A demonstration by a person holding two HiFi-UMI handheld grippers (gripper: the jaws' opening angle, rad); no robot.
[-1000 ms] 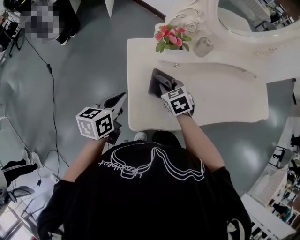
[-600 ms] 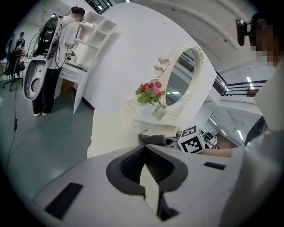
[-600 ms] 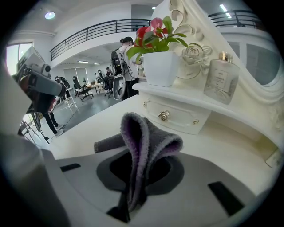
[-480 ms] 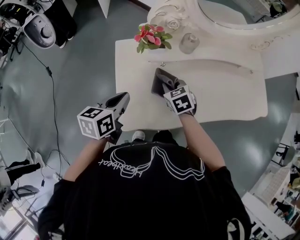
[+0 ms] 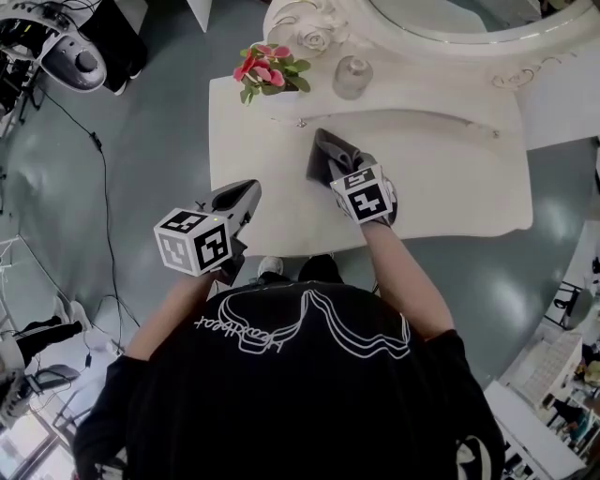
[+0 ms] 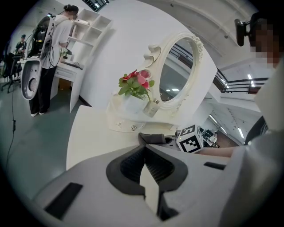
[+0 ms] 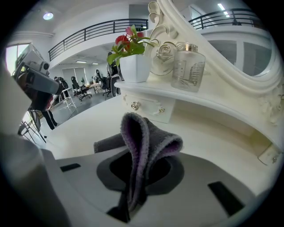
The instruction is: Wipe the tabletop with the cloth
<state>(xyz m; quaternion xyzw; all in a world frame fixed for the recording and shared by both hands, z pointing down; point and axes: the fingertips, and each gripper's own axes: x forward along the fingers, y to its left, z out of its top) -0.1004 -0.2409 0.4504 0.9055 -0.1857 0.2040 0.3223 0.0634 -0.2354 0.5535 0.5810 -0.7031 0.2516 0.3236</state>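
A grey cloth (image 5: 328, 154) is pinched in my right gripper (image 5: 339, 174), which is shut on it and presses it onto the white tabletop (image 5: 441, 178) just in front of the drawer shelf. In the right gripper view the cloth (image 7: 143, 139) stands folded up out of the gripper (image 7: 141, 175), with a purple inner side. My left gripper (image 5: 246, 192) hovers shut and holding nothing over the table's front left corner. From the left gripper view, its closed gripper (image 6: 145, 160) points across the tabletop (image 6: 88, 133) towards the cloth (image 6: 153, 138).
On the shelf at the back stand a white pot of pink flowers (image 5: 267, 66) and a glass bottle (image 5: 350, 75), below an ornate oval mirror (image 5: 450, 23). Grey floor surrounds the table; a machine (image 5: 66, 52) and cables lie far left. A person (image 6: 53, 48) stands at a counter.
My right gripper has dragged the cloth rightward along the tabletop, away from the left edge. The head view has shifted too. The left gripper stays shut near the front left corner.
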